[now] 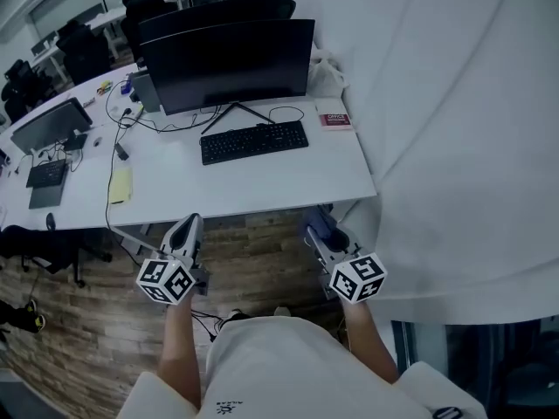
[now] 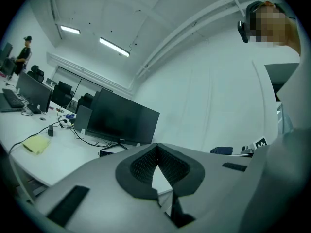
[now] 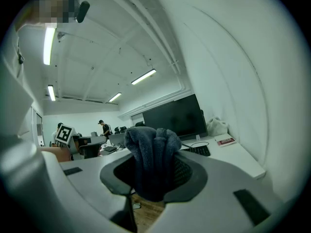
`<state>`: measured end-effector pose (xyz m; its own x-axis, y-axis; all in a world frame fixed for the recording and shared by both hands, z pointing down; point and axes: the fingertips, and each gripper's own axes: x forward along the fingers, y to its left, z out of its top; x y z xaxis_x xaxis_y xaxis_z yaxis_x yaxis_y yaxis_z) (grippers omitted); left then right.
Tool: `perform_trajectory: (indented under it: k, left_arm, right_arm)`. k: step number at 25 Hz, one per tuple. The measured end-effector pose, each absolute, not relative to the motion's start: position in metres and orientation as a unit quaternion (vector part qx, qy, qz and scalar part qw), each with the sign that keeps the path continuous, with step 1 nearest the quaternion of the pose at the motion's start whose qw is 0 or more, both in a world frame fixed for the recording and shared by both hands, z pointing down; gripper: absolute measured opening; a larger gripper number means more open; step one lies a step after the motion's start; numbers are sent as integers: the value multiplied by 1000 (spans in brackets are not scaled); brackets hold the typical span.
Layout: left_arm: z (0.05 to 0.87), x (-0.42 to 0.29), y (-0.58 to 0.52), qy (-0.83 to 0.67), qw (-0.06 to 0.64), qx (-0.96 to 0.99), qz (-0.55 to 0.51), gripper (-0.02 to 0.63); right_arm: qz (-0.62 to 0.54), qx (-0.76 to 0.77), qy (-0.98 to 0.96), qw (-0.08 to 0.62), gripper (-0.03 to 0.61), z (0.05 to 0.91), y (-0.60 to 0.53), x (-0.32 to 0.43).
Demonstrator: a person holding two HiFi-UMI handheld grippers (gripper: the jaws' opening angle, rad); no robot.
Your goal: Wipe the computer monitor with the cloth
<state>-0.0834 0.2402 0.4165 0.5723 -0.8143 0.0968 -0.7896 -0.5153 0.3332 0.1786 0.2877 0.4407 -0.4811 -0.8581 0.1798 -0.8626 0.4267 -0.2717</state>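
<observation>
Well short of the desk (image 1: pixel 262 186): both grippers were held low over the wooden floor (image 1: pixel 87 321).
Right gripper (image 1: pixel 320 227) was clamped on the dark grey cloth (image 3: pixel 153 164), which bunched between the jaws and stuck out past their tips. Left gripper (image 1: pixel 187 227) had its jaws closed tip to tip, nothing between them. Monitor (image 1: pixel 227 64) stood upright at the far side of the white desk, screen dark, with the black keyboard (image 1: pixel 253 140) just in front; cloth well apart from the screen.
</observation>
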Motion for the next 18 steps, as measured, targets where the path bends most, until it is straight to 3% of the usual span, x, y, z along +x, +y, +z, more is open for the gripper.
perform_trajectory:
  k: [18]
  left_arm:
    - [439, -84, 225, -504, 171, 846, -22, 9]
  right_arm:
    - [173, 478, -861, 22, 137, 453, 261, 183]
